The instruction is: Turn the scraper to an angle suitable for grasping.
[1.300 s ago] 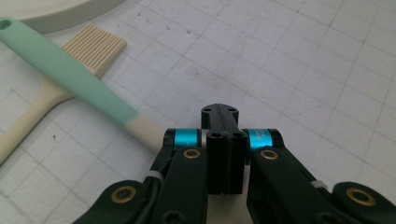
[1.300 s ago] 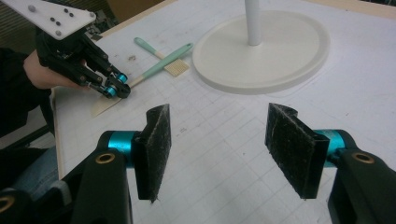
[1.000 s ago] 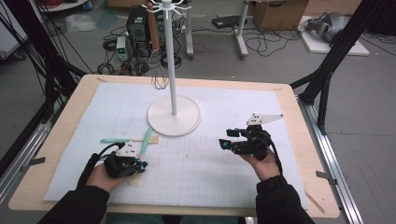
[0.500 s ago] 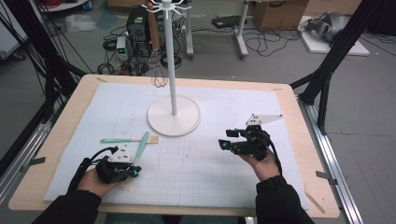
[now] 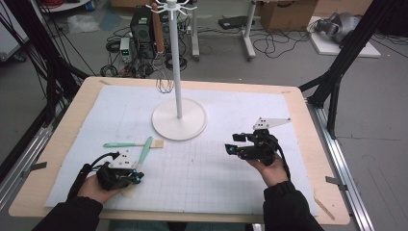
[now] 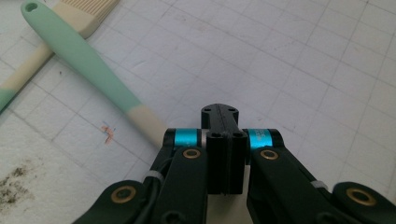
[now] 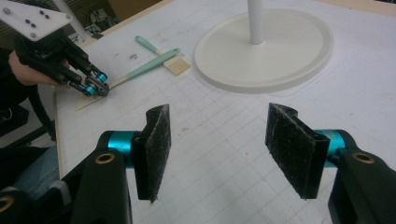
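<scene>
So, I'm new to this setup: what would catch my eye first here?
The tall white stand with its round base rises from the middle of the gridded mat. Near the left gripper, whose jaws are shut, two mint-and-cream utensils lie crossed on the mat. The right gripper is held over bare mat with its jaws open.

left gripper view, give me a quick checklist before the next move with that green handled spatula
1. Left gripper jaws shut: ok.
2. Firm grip on the green-handled cream spatula: cannot tell; its cream end runs under the jaws.
3. Spatula free of the green-and-cream brush: not ok; its handle lies across the brush.
4. Right gripper open and empty: ok.
5. White pole stand with round base upright, apart from both grippers: ok.
</scene>
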Action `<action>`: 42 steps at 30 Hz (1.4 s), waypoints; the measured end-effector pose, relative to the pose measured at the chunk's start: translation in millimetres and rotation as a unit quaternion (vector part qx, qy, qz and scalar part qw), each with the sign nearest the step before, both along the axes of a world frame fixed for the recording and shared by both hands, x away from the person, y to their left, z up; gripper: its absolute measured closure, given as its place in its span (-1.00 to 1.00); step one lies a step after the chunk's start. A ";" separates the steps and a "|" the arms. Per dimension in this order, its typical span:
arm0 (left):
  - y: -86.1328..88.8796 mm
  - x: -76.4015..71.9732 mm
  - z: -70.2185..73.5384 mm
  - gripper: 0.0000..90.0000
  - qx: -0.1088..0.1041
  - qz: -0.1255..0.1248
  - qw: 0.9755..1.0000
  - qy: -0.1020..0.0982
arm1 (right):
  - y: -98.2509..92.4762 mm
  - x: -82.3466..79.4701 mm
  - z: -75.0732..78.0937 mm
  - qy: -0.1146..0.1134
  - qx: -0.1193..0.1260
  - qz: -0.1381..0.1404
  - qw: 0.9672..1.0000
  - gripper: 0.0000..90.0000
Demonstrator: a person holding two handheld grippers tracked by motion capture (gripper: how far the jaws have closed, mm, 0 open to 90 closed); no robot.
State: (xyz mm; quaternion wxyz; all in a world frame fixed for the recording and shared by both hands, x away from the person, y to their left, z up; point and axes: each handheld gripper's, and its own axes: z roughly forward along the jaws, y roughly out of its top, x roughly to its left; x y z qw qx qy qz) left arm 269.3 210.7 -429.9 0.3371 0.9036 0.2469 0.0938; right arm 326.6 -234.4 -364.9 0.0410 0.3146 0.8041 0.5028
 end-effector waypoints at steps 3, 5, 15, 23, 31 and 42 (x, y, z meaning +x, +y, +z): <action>0.7 -0.9 -0.2 0.99 -0.003 0.003 1.000 0.001 | 0.3 0.3 -0.4 -0.004 -0.001 0.001 1.000 -0.12; 2.0 -1.2 0.2 0.99 0.000 0.001 1.000 0.001 | 0.4 0.1 -0.4 -0.002 -0.001 0.000 1.000 -0.12; 9.0 -4.4 0.6 0.99 0.002 -0.001 1.000 0.003 | 0.4 -0.2 -0.3 -0.002 -0.001 0.000 1.000 -0.13; 13.6 -2.5 8.3 0.97 -0.020 0.004 1.000 -0.004 | 0.2 -0.3 -0.1 -0.001 0.000 -0.001 1.000 -0.13; 21.6 20.5 14.8 0.98 -0.042 0.052 0.998 -0.008 | -0.5 0.1 -0.2 -0.004 0.001 -0.001 1.000 -0.13; 17.8 52.0 8.7 0.99 -0.050 0.106 0.993 -0.006 | -0.5 -0.1 -0.3 -0.003 -0.001 -0.001 1.000 -0.14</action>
